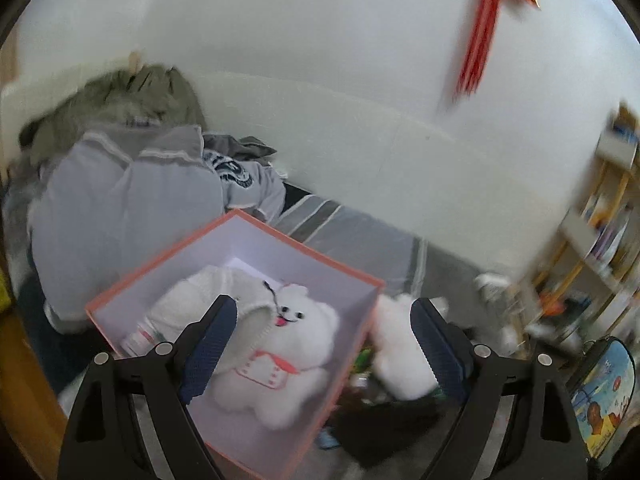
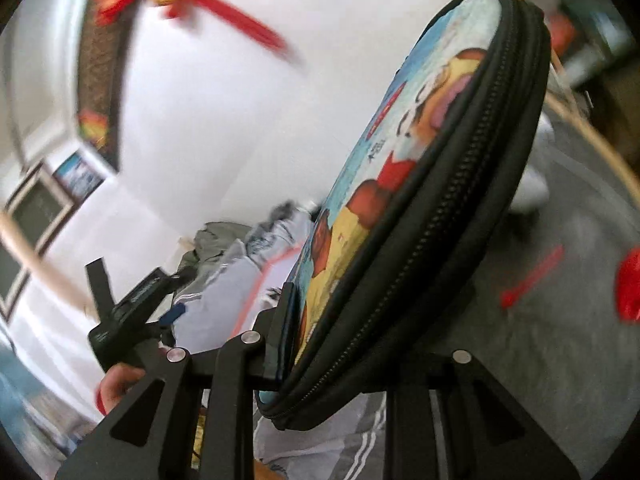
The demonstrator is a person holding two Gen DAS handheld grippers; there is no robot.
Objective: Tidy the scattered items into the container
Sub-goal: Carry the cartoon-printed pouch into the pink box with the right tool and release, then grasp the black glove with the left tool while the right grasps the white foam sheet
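A pink-edged box [image 1: 240, 220] with a white inside sits on the bed. In it lie a white plush dog [image 1: 288, 360], a white knit piece [image 1: 224, 292] and a small bottle [image 1: 138, 338]. My left gripper [image 1: 322, 302] hangs open over the box with nothing between its fingers. A second white plush [image 1: 400, 352] lies just outside the box's right wall. My right gripper [image 2: 372, 300] is shut on a cartoon-printed zip case [image 2: 420, 184], lifted and tilted. Its right finger is hidden behind the case. The same zip case [image 1: 604, 396] shows at the lower right of the left wrist view.
Grey clothes [image 1: 120, 208] are heaped behind the box against the white wall. A red tassel ornament [image 1: 480, 52] hangs on the wall and a bookshelf [image 1: 600, 220] stands at the right. Dark cloth and small items [image 1: 384, 416] lie right of the box. A hand [image 2: 116, 384] holds the other gripper.
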